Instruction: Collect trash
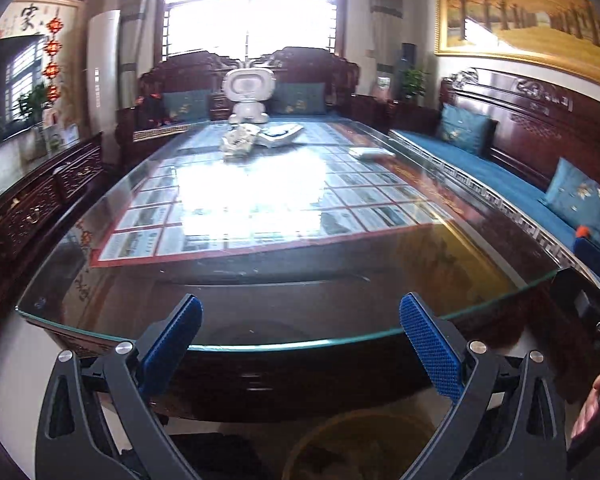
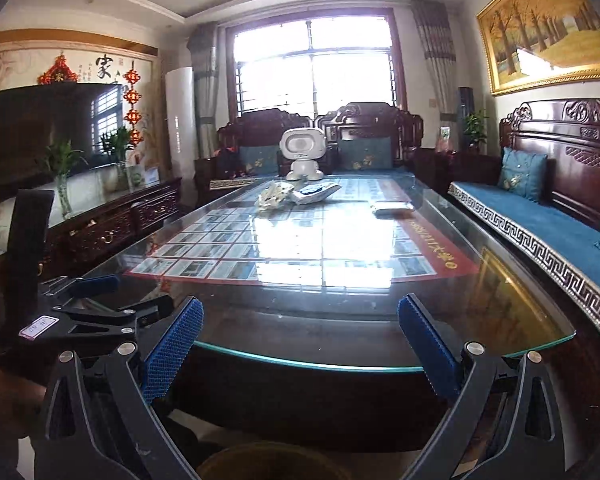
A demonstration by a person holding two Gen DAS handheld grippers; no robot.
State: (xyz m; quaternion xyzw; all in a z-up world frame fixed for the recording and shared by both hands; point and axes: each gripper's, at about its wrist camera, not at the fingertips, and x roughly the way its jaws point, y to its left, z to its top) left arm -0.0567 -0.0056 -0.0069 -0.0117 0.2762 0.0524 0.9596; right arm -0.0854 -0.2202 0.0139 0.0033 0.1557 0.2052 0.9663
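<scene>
2 grippers hang at the near end of the glass-topped table (image 2: 500, 320), both spread wide with nothing between the blue pads. The left gripper (image 1: 300, 344) and the right gripper (image 2: 300, 344) each point straight down the table's length, so the cameras take in the whole top; that reads as a survey pose, jaws ready before any reach.

Just below the jaws, at the bottom edge of both views, sits the rim of a round yellowish bin (image 1: 360, 440), probably parked at this end so that trash can be dropped without a walk.

Far down the table lies the trash: 1 crumpled pale wrapper (image 2: 274, 195), well apart from both grippers. Its long axis seems to run roughly along the table, tilted a little leftward, though it is too small to be sure of any end. Just beside it on the right rests a flat white packet (image 2: 316, 192), lying crosswise. A white robot toy (image 2: 303, 154) stands upright behind them, and a flat pale object (image 2: 392, 208) lies nearer the right edge.
</scene>
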